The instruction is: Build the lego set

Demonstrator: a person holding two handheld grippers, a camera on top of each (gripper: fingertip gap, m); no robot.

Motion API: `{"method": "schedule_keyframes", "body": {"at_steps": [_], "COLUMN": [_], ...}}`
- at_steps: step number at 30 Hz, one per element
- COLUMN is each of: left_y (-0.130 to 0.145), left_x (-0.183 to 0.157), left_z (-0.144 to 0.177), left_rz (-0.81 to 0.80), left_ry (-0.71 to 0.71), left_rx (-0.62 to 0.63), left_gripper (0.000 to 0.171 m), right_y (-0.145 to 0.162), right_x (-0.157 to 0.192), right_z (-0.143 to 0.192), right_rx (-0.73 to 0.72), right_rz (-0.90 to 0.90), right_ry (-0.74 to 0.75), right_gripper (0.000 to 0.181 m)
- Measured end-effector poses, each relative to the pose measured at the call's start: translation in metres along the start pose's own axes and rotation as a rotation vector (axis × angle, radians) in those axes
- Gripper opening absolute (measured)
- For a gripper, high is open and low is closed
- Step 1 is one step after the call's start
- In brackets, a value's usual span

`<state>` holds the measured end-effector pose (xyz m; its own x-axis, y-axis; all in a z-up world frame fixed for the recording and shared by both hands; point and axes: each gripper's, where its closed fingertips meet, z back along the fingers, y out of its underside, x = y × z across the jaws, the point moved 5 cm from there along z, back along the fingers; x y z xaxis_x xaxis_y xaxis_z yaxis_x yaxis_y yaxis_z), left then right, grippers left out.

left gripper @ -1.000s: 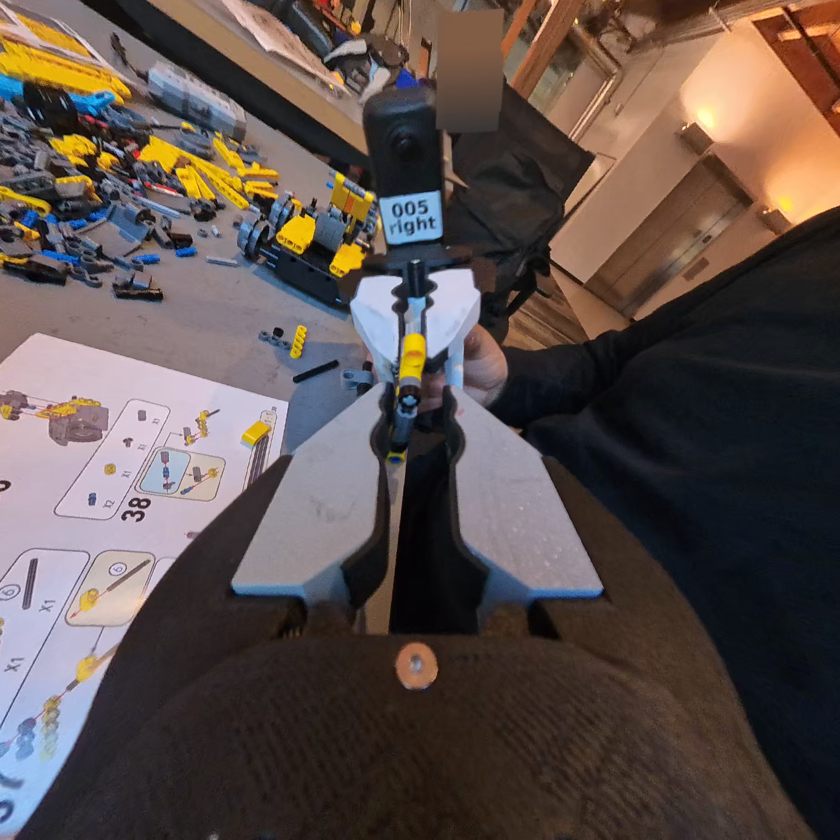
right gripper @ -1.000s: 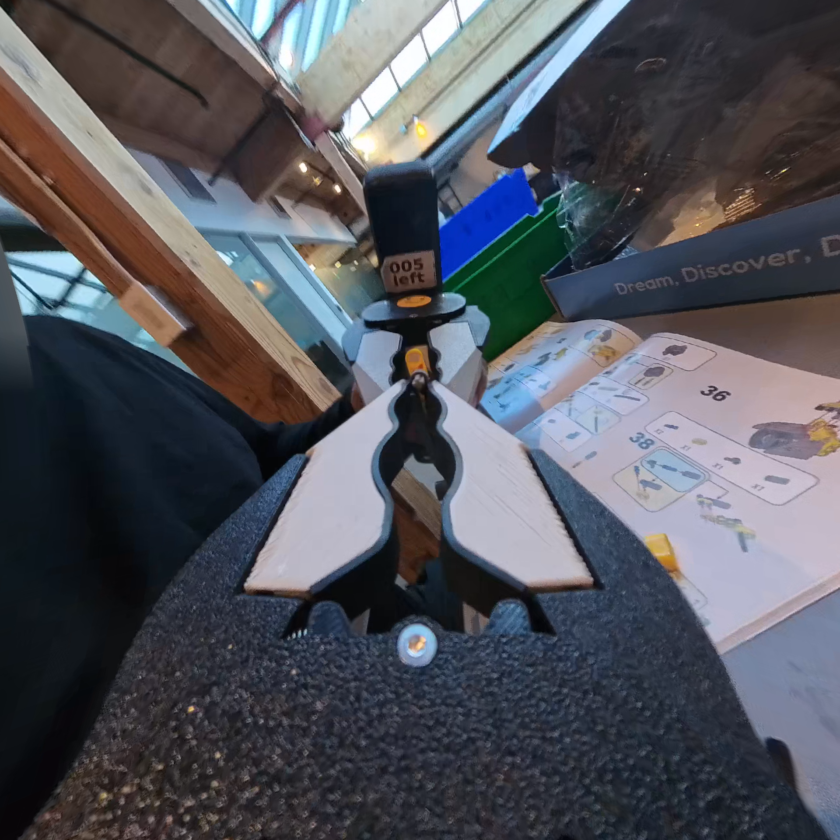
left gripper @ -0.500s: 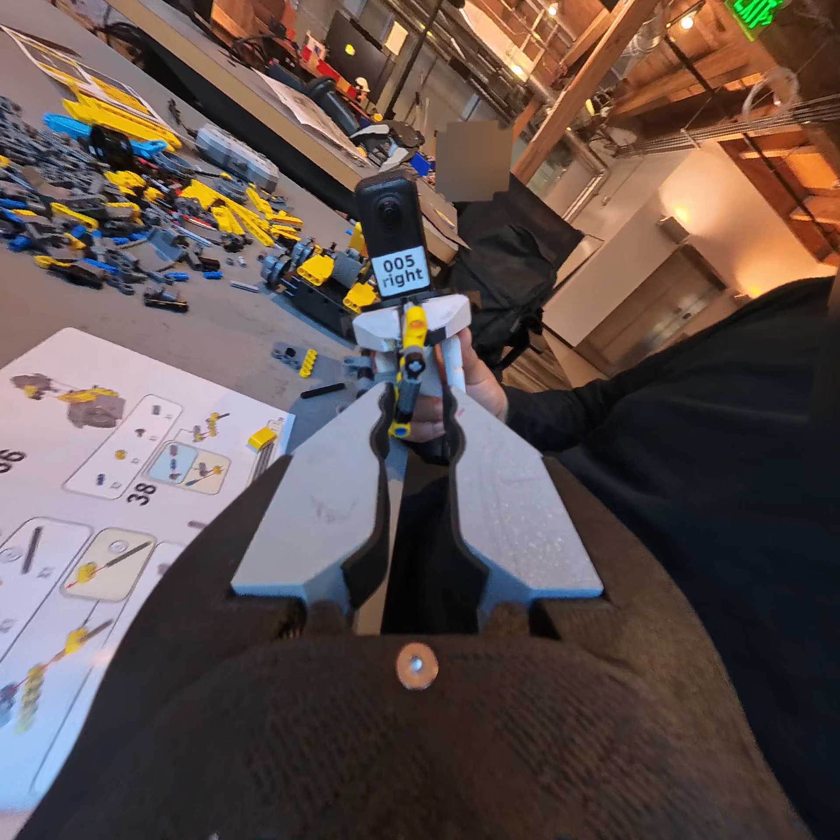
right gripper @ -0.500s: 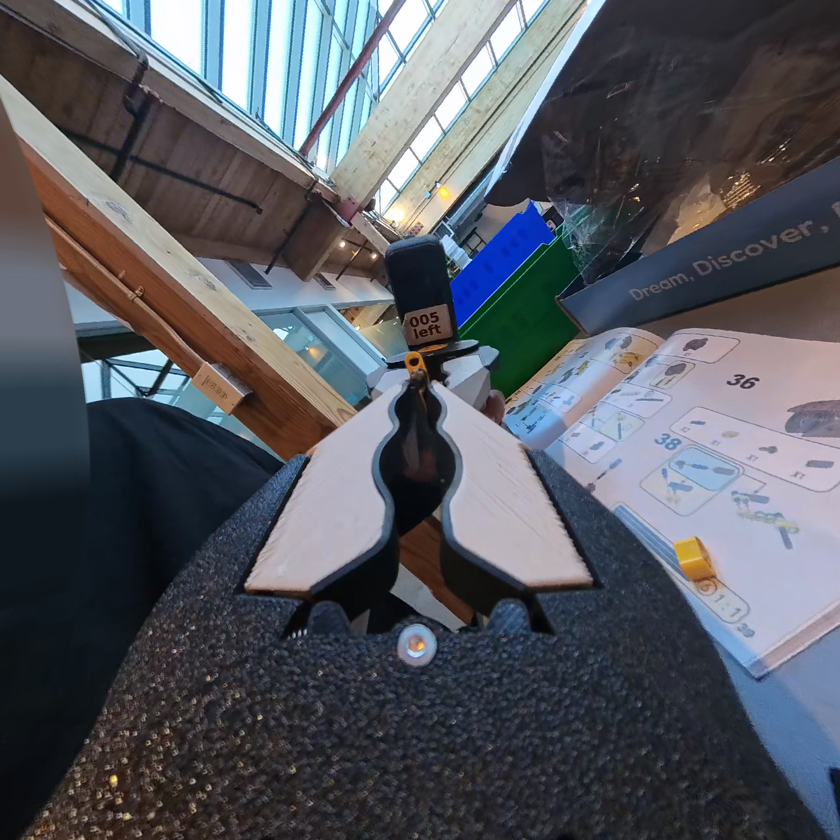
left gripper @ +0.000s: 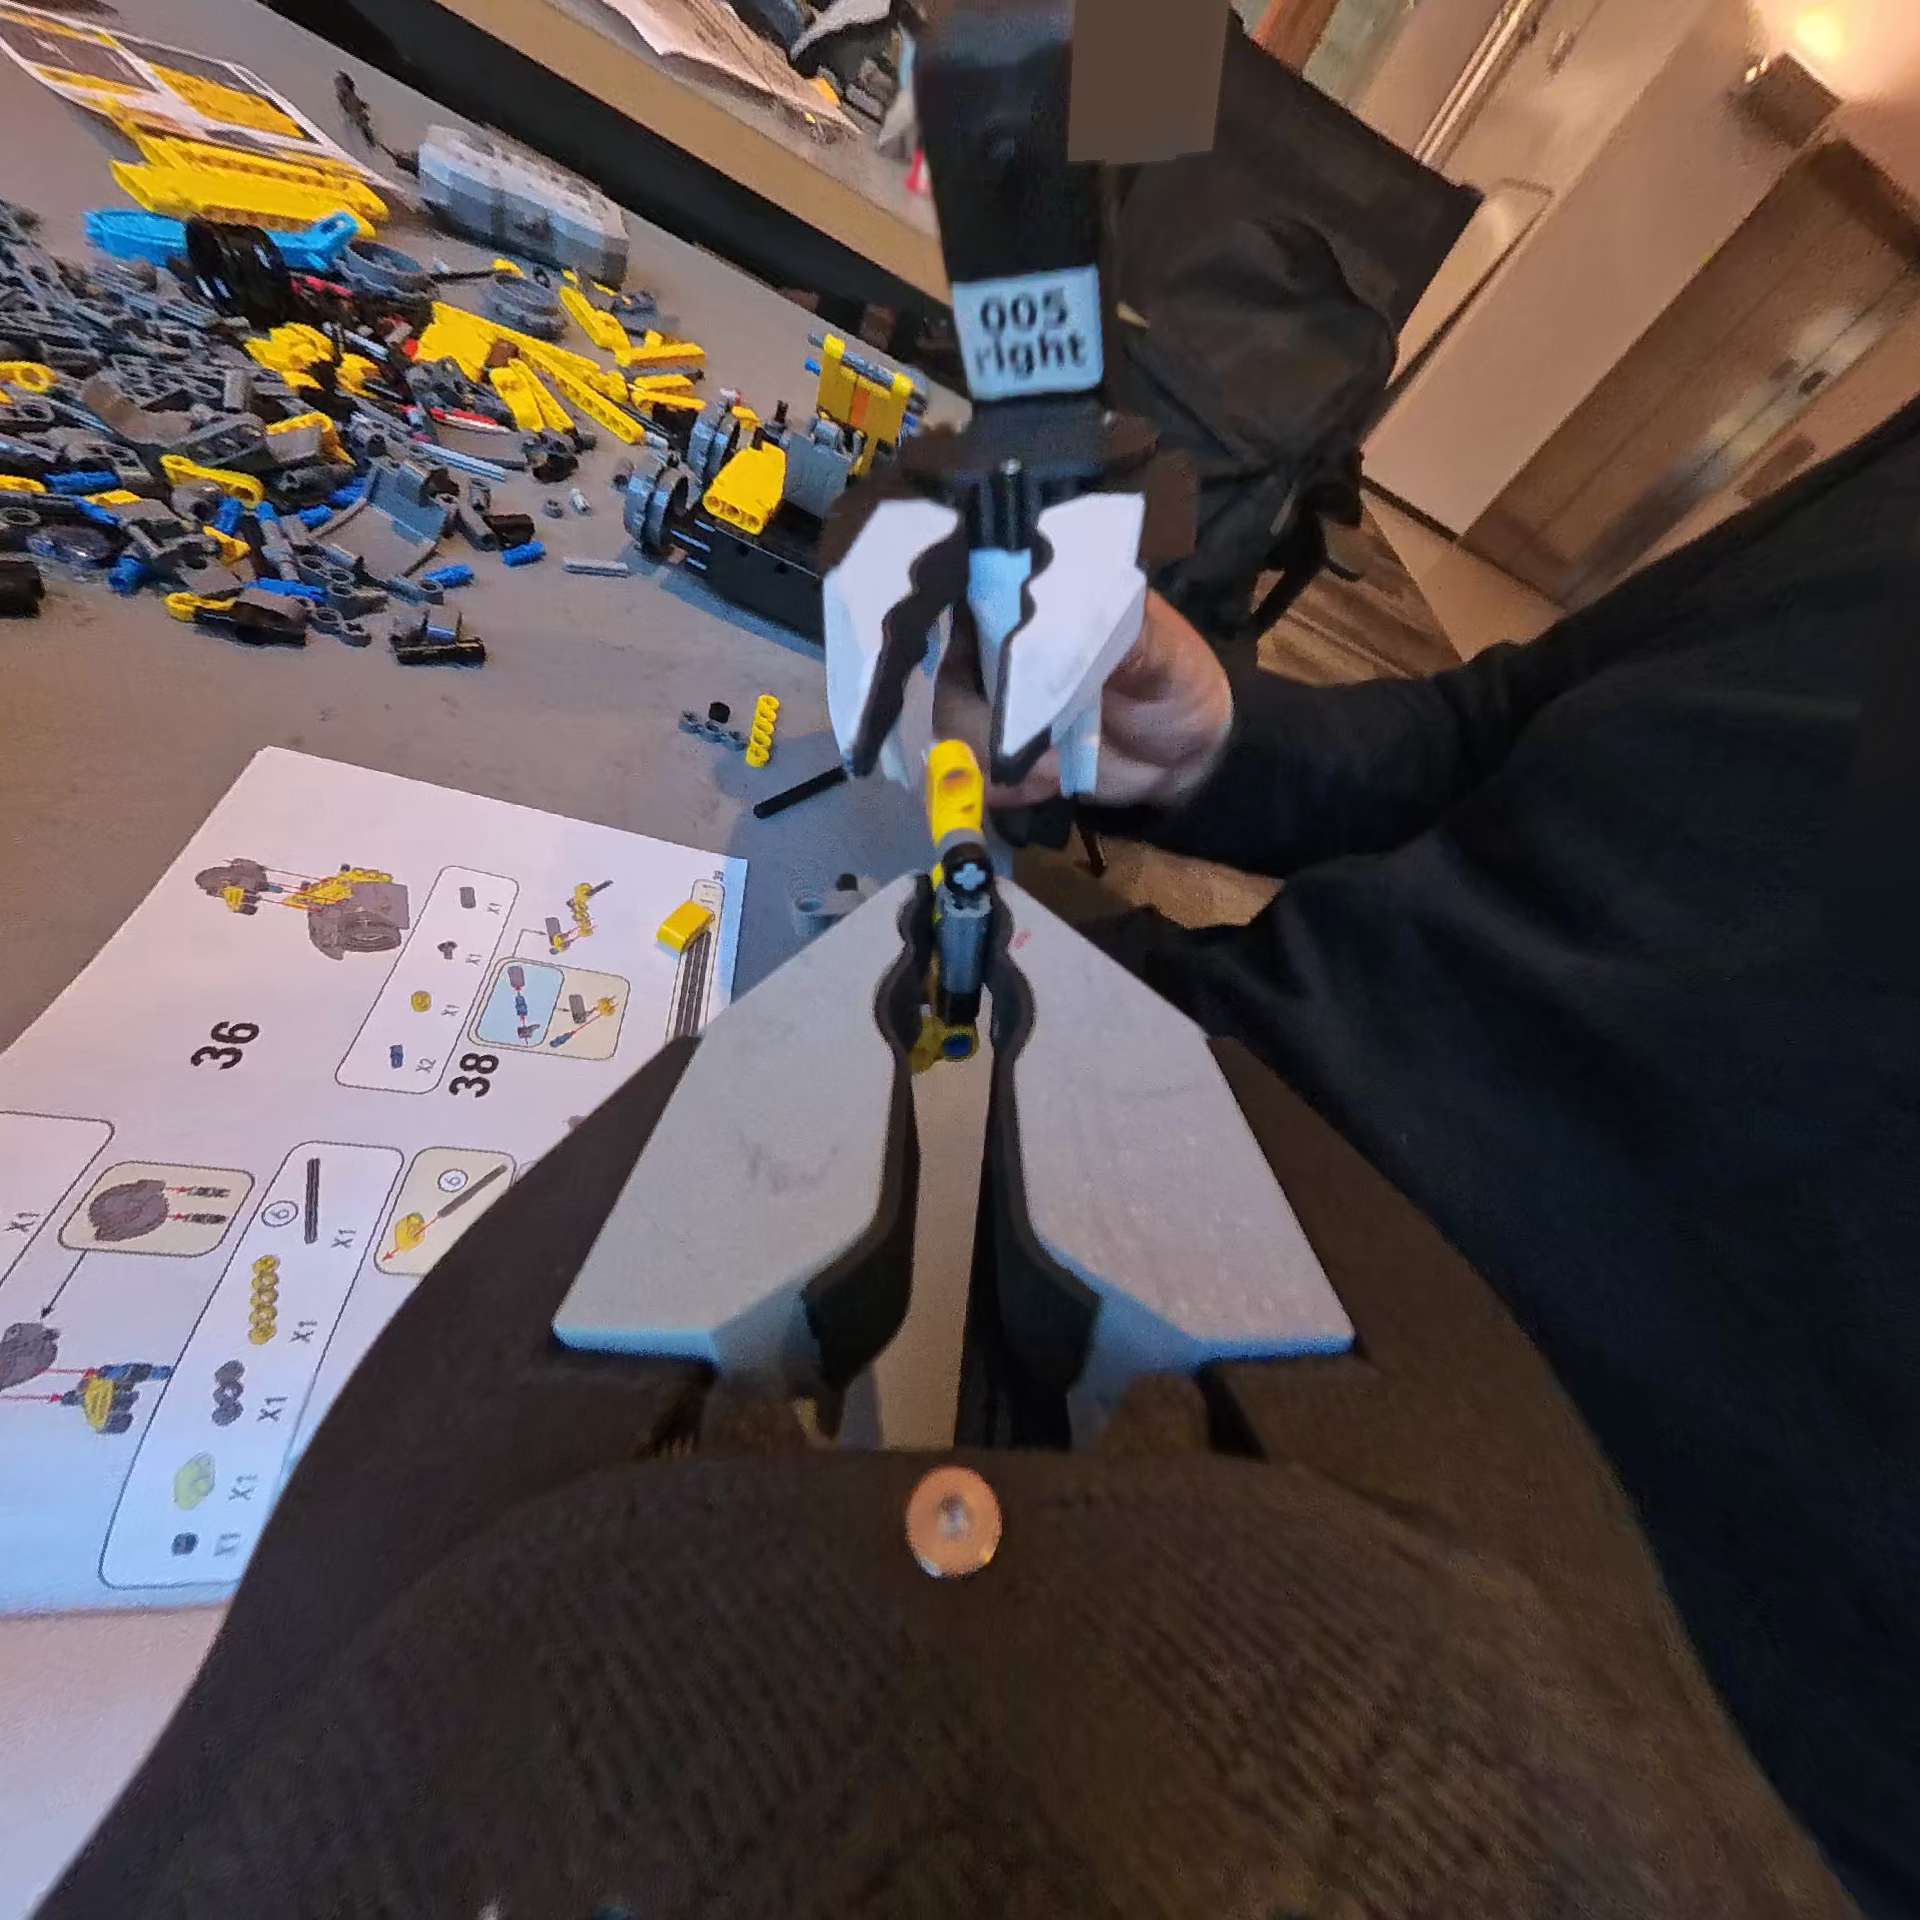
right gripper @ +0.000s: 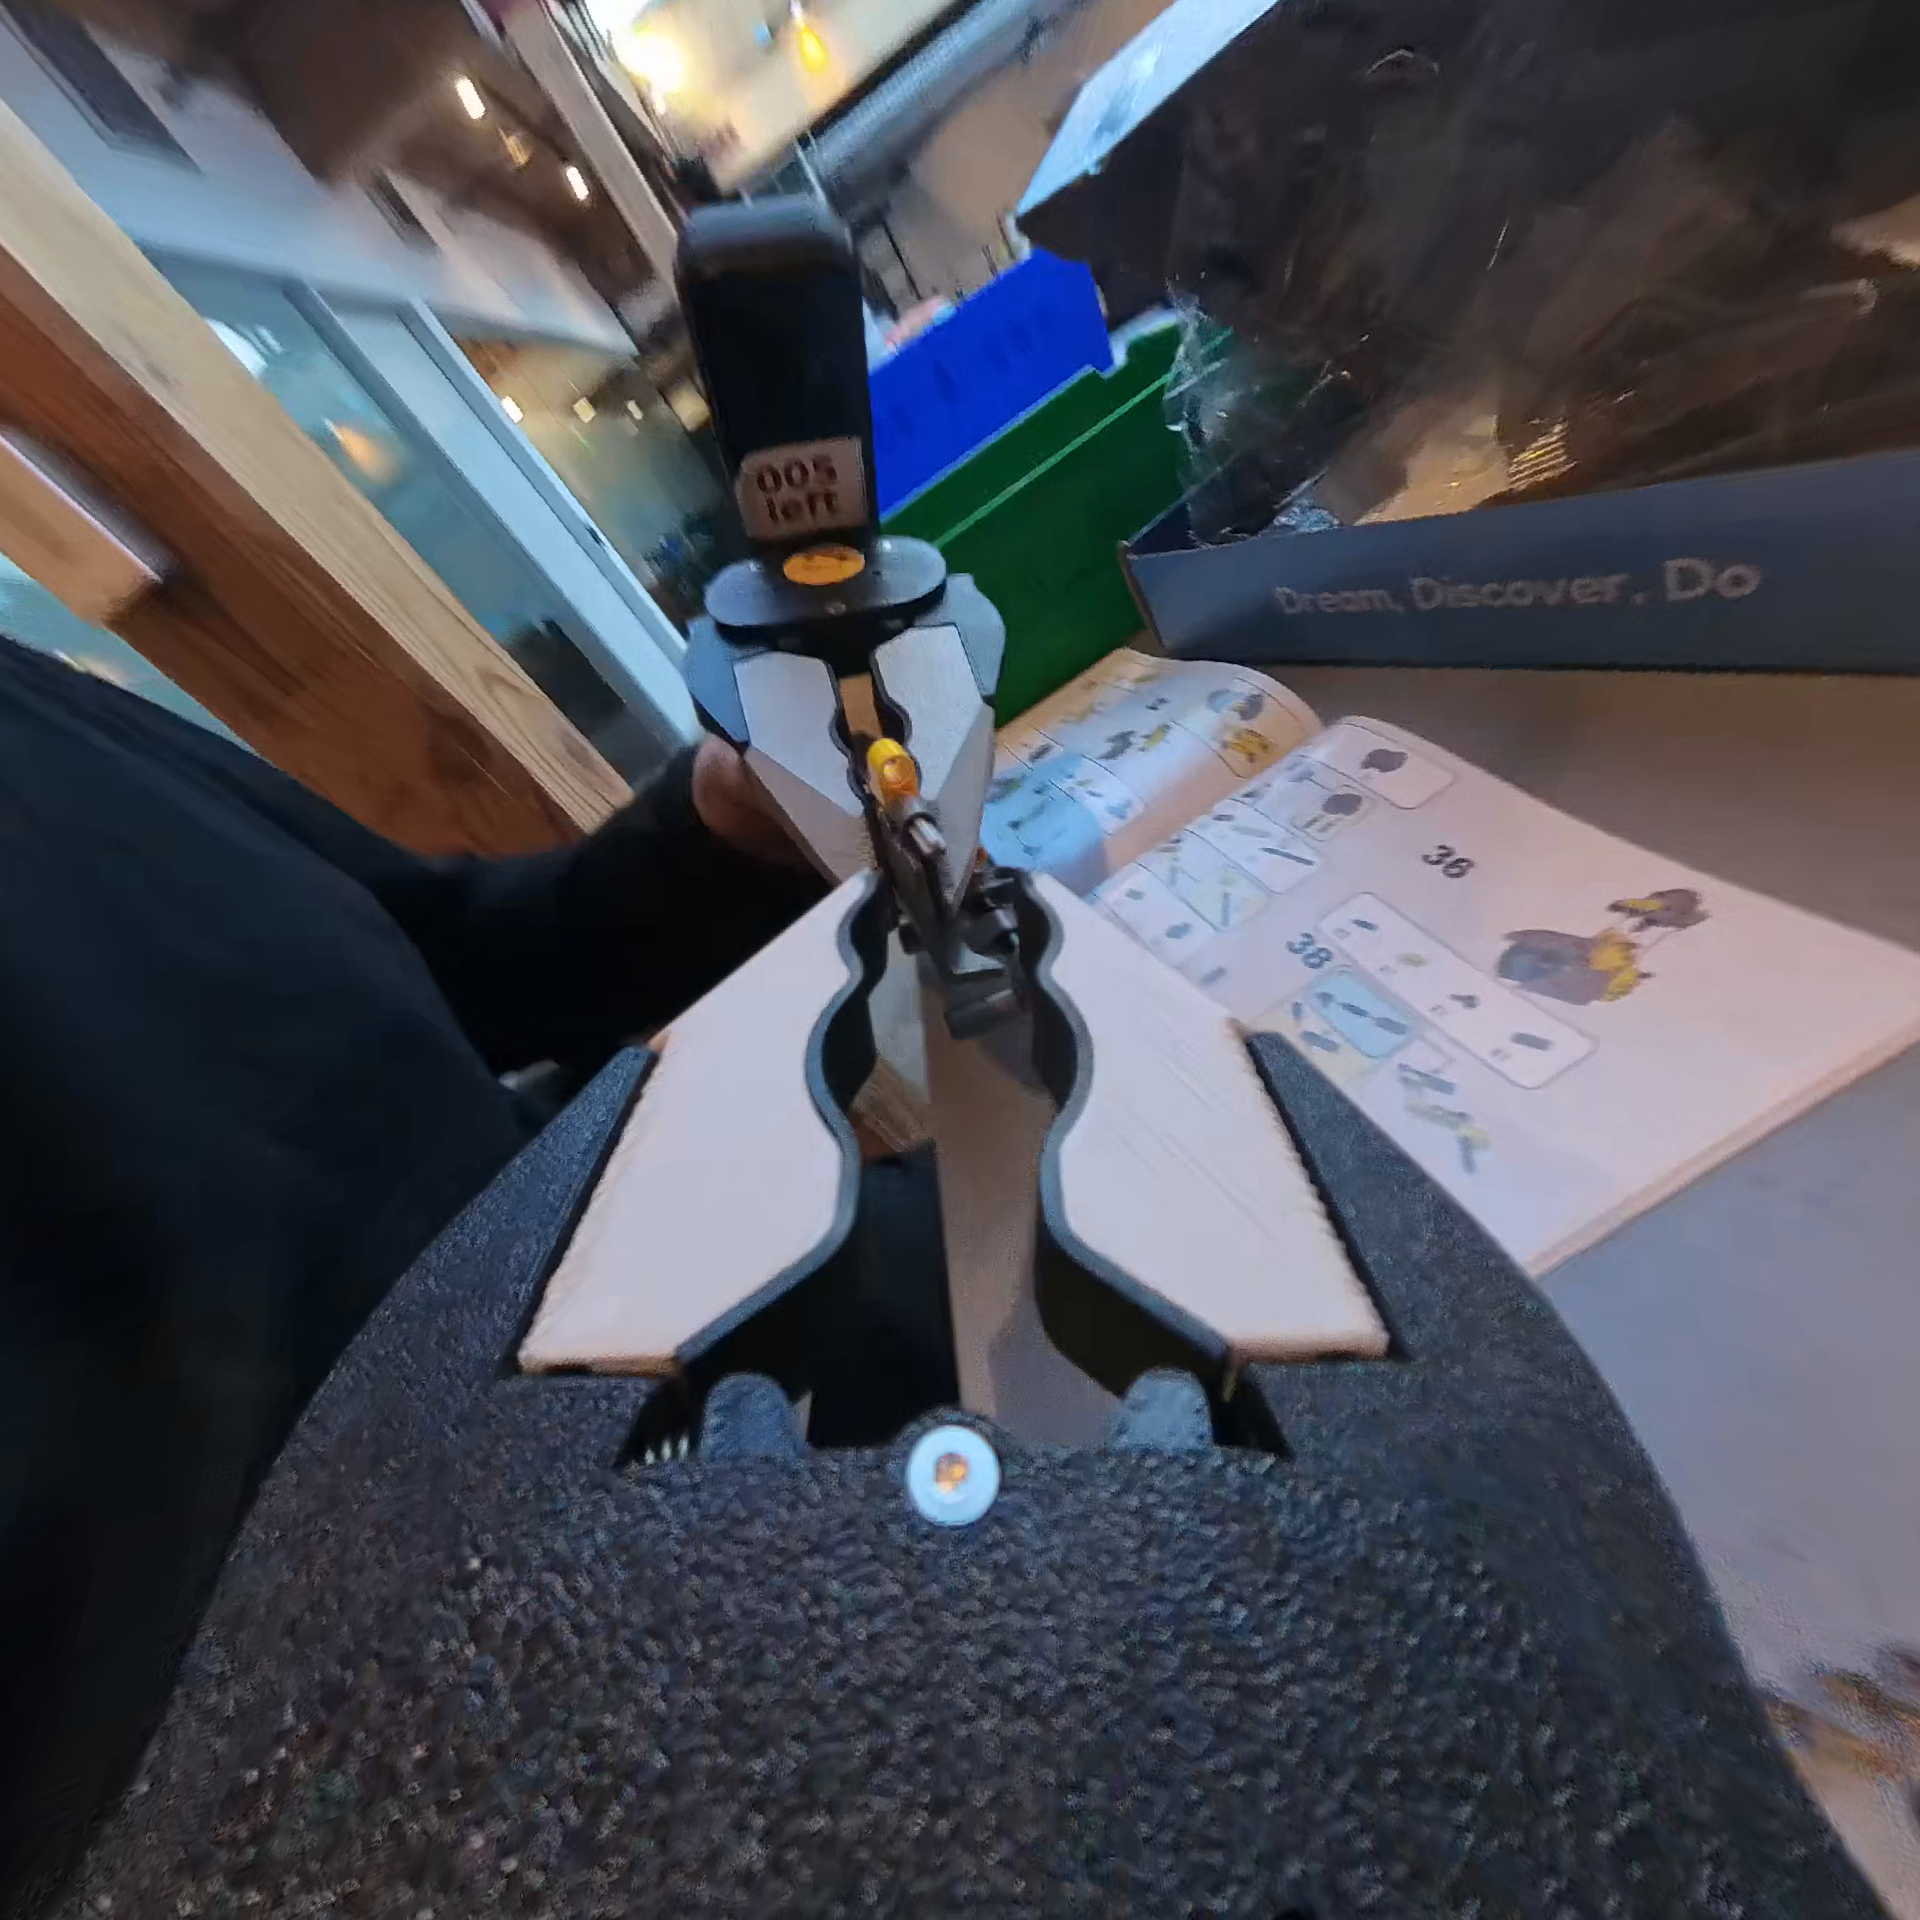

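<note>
Above table [left gripper: 582,717] and bricks [left gripper: 312,416], the axle [left gripper: 956,800] is pinched shut in the left gripper [left gripper: 961,899] and best held level, its end loose between the right gripper's [right gripper: 945,894] parted fingers.

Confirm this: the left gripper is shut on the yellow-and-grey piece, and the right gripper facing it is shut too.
Not quite. The left gripper is shut on the yellow-and-grey piece, but the right gripper facing it is open, with its fingers standing apart. The left wrist view shows this.
</note>
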<state>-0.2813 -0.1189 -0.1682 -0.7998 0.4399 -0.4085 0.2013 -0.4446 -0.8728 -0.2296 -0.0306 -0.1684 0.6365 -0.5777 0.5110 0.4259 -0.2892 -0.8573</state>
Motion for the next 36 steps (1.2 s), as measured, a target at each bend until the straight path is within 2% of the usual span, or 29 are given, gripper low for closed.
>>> {"method": "schedule_keyframes", "body": {"at_steps": [3,8,10,12,17,21,26,28,32,36], "left_y": [0.007,0.024,0.026,0.028,0.037,0.048,0.049,0.051,0.054,0.049], "left_x": [-0.002,-0.008,-0.010,-0.011,-0.013,-0.011,-0.002,0.004,0.007,0.019], "left_z": [0.000,-0.006,-0.009,-0.012,-0.014,-0.019,-0.029,-0.032,-0.034,-0.037], "left_rz": [-0.040,-0.023,0.015,0.075,0.349,0.450,0.511,0.524,0.504,0.460], "left_ry": [0.047,0.257,0.340,0.410,0.637,0.678,0.686,0.660,0.604,0.417], "left_rx": [0.045,0.211,0.267,0.320,0.461,0.642,0.734,0.774,0.856,0.837], "left_gripper": [0.007,0.007,0.007,0.007,0.007,0.007,0.007,0.006,0.007,0.018], "right_y": [-0.001,0.003,0.008,0.015,0.029,0.043,0.060,0.063,0.069,0.075], "right_x": [0.005,0.031,0.036,0.035,0.039,0.040,0.031,0.027,0.022,0.011], "right_z": [0.002,0.007,0.008,0.007,0.000,-0.007,-0.015,-0.019,-0.021,-0.022], "right_rx": [0.095,0.221,0.288,0.362,0.503,0.638,0.745,0.736,0.728,0.720], "right_rz": [0.130,0.351,0.460,0.578,0.854,1.049,1.209,1.237,1.215,1.160], "right_ry": [0.037,-0.111,-0.114,-0.077,0.003,0.038,0.070,0.104,0.127,0.197], "right_gripper": [0.023,0.026,0.030,0.038,0.049,0.051,0.047,0.031,0.031,0.031]}}
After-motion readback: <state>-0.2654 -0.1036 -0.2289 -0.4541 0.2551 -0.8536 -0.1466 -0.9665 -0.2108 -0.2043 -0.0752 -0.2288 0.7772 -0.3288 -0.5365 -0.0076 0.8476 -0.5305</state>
